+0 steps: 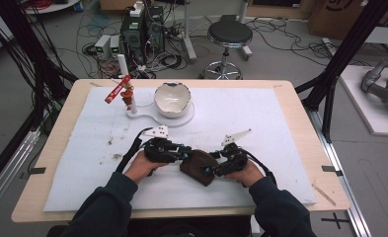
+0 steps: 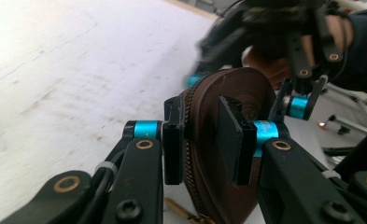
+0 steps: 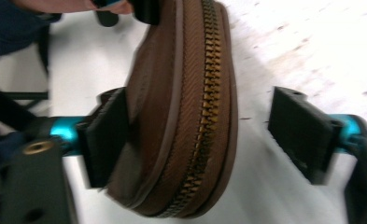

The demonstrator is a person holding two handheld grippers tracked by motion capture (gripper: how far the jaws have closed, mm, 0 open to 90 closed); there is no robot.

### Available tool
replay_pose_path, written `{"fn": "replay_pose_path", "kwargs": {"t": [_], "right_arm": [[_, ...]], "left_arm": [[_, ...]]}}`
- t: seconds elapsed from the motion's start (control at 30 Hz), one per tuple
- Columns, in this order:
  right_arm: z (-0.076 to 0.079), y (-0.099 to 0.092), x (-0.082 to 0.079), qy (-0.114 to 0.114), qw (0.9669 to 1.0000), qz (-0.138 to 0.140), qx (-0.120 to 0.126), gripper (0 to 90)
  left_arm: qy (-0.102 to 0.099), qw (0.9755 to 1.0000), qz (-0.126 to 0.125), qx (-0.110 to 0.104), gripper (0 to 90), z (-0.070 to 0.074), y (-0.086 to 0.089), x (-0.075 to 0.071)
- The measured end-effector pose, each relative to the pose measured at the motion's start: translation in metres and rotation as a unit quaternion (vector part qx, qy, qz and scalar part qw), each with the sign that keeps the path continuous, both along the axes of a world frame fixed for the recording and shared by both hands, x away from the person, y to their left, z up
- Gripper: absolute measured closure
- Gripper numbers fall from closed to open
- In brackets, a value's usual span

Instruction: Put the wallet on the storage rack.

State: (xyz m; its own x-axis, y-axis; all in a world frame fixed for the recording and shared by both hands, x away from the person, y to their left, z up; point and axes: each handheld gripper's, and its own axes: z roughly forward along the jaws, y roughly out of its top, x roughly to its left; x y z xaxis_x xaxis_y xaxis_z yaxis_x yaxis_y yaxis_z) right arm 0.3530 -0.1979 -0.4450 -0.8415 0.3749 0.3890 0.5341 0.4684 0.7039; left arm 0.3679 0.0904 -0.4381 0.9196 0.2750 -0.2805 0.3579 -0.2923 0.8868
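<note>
A round brown zippered pouch [image 1: 199,168] is held up on edge over the white mat, between the two grippers near the table's front. My left gripper [image 1: 186,154] is shut on it: in the left gripper view both pads press the pouch [image 2: 251,88] on its two faces, with the gripper [image 2: 202,140] at its near edge. My right gripper [image 1: 214,168] reaches it from the other side. In the right gripper view the pouch [image 3: 181,107] stands between the jaws [image 3: 200,130]. The left pad touches it, while the right pad stands clear with a gap.
A white bowl with a jagged rim [image 1: 172,98] sits on a white base [image 1: 184,120] at the back of the mat [image 1: 270,113]. Beside it a red object [image 1: 118,89] stands on a small post. Beyond the table are a stool and cables.
</note>
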Motion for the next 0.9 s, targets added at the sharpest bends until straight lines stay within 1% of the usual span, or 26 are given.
{"fn": "replay_pose_path", "kwargs": {"t": [0.03,0.07,0.1,0.13,0.17,0.2,0.23,0.27,0.3,0.37,0.4,0.43,0.53,0.57,0.6,0.67,0.7,0.77,0.83,0.9], "right_arm": [[0.002,0.0,0.0,-0.003,0.9999,0.015,0.006,47.5],[0.004,0.0,-0.003,-0.008,0.9998,0.017,0.006,48.2],[0.005,0.001,-0.003,-0.012,0.9998,0.018,0.006,49.6],[0.005,0.001,-0.004,-0.016,0.9997,0.019,0.007,50.9],[0.006,0.001,-0.004,-0.017,0.9996,0.019,0.011,52.6],[0.008,0.0,-0.004,-0.02,0.9996,0.015,0.014,55.0],[0.009,-0.001,-0.004,-0.027,0.9994,0.009,0.021,58.2],[0.012,-0.003,-0.004,-0.035,0.9989,0.004,0.031,61.0],[0.014,-0.004,-0.003,-0.047,0.9982,-0.004,0.036,63.5],[0.019,-0.006,-0.002,-0.069,0.9969,-0.017,0.032,64.4],[0.02,-0.008,-0.001,-0.078,0.9962,-0.022,0.033,64.6],[0.021,-0.009,-0.001,-0.081,0.9958,-0.028,0.034,64.7],[0.026,-0.011,0.002,-0.105,0.9931,-0.039,0.035,64.7],[0.028,-0.011,0.003,-0.119,0.9915,-0.042,0.032,64.7],[0.031,-0.01,0.004,-0.132,0.9899,-0.043,0.028,64.8],[0.038,-0.008,0.008,-0.153,0.9871,-0.042,0.023,64.8],[0.042,-0.007,0.01,-0.16,0.986,-0.042,0.023,64.8],[0.05,-0.004,0.017,-0.174,0.9837,-0.042,0.017,64.8],[0.058,-0.001,0.024,-0.189,0.9812,-0.039,0.01,64.9],[0.066,0.002,0.032,-0.201,0.9788,-0.039,0.009,64.9]], "left_arm": [[0.002,0.9999,0.01,-0.003,72.7,0.0,0.002,0.001],[0.006,0.9997,0.018,-0.014,75.1,0.002,0.004,0.003],[0.01,0.9991,0.035,-0.022,68.5,0.005,0.007,0.004],[0.007,0.9986,0.047,-0.025,63.1,0.007,0.011,0.004],[0.004,0.998,0.059,-0.026,62.2,0.01,0.015,0.005],[0.006,0.9968,0.075,-0.026,58.2,0.012,0.02,0.005],[0.003,0.9959,0.087,-0.024,54.6,0.014,0.025,0.006],[-0.002,0.9949,0.099,-0.02,53.7,0.016,0.031,0.006],[-0.004,0.9935,0.112,-0.019,51.6,0.018,0.036,0.006],[-0.015,0.9897,0.142,-0.004,45.0,0.023,0.046,0.005],[-0.028,0.9878,0.153,0.0,44.2,0.026,0.051,0.004],[-0.038,0.9859,0.163,0.0,44.0,0.029,0.056,0.003],[-0.058,0.9799,0.191,0.008,38.1,0.035,0.072,-0.003],[-0.064,0.9776,0.2,0.01,36.2,0.036,0.078,-0.005],[-0.066,0.9755,0.209,0.017,34.5,0.036,0.083,-0.007],[-0.065,0.9697,0.234,0.026,24.6,0.034,0.095,-0.011],[-0.065,0.9675,0.243,0.023,21.6,0.033,0.1,-0.012],[-0.064,0.9639,0.258,0.015,21.0,0.031,0.111,-0.013],[-0.069,0.9605,0.27,0.008,21.0,0.031,0.12,-0.013],[-0.074,0.9579,0.277,0.001,21.0,0.032,0.126,-0.014]]}}
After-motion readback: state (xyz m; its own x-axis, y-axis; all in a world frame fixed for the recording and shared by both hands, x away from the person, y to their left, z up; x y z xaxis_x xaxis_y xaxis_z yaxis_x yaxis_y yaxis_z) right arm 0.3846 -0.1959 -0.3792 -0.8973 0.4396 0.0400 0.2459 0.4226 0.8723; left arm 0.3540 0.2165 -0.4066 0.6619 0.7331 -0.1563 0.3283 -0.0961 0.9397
